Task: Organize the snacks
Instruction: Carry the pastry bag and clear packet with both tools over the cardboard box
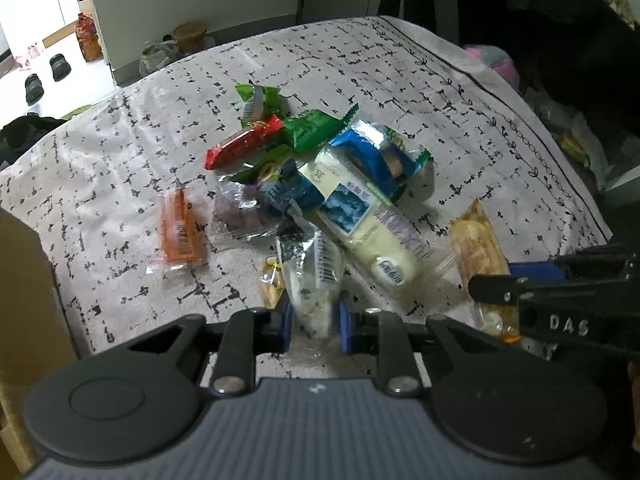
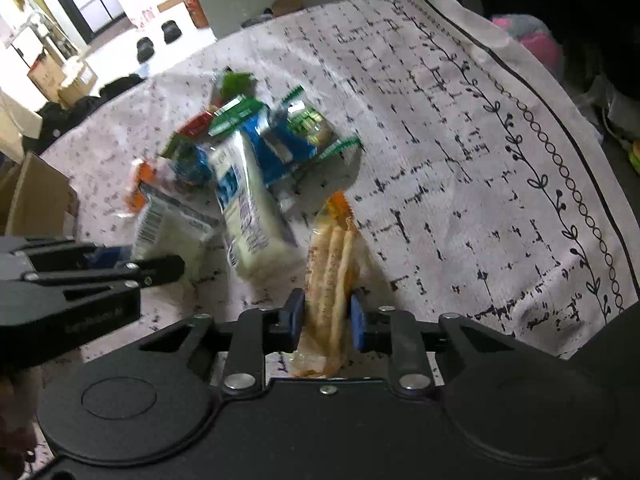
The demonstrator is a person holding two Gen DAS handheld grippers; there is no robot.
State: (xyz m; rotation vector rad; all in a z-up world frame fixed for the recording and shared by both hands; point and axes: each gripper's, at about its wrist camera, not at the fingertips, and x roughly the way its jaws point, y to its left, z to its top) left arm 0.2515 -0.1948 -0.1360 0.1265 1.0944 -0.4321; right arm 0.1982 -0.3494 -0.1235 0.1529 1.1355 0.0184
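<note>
We see both grippers angled steeply down over a surface [image 1: 400,60] covered by a white cloth with black dashes, each one clenched on a packet at the near edge of a heap of snacks.

The left gripper [image 1: 314,320] points down and forward, its blue pads [image 1: 285,322] pressing the two sides of a clear packet with a barcode label [image 1: 316,280]. That packet stands nearly upright between the pads, its top leaning toward the heap; pale speckled contents show through the wrap.

The right gripper [image 2: 326,320] sits just to the right of the left one and is tilted much the same way. Its blue pads [image 2: 357,322] are squeezed on a clear packet of long tan biscuits [image 2: 330,264], which rises from the jaws and leans away toward the heap, with an orange band at its far end.

Between the two held packets lies a long cream-coloured packet with a blue picture [image 1: 368,224], slanting across the cloth, its near end close to both grippers. Behind it the heap holds blue packets [image 1: 372,160], green wrappers [image 1: 308,128] and a red wrapped bar [image 1: 240,142], overlapping one another. An orange packet [image 1: 180,226] lies flat by itself to the left of the heap, near a cardboard box [image 1: 24,300] at the left edge
</note>
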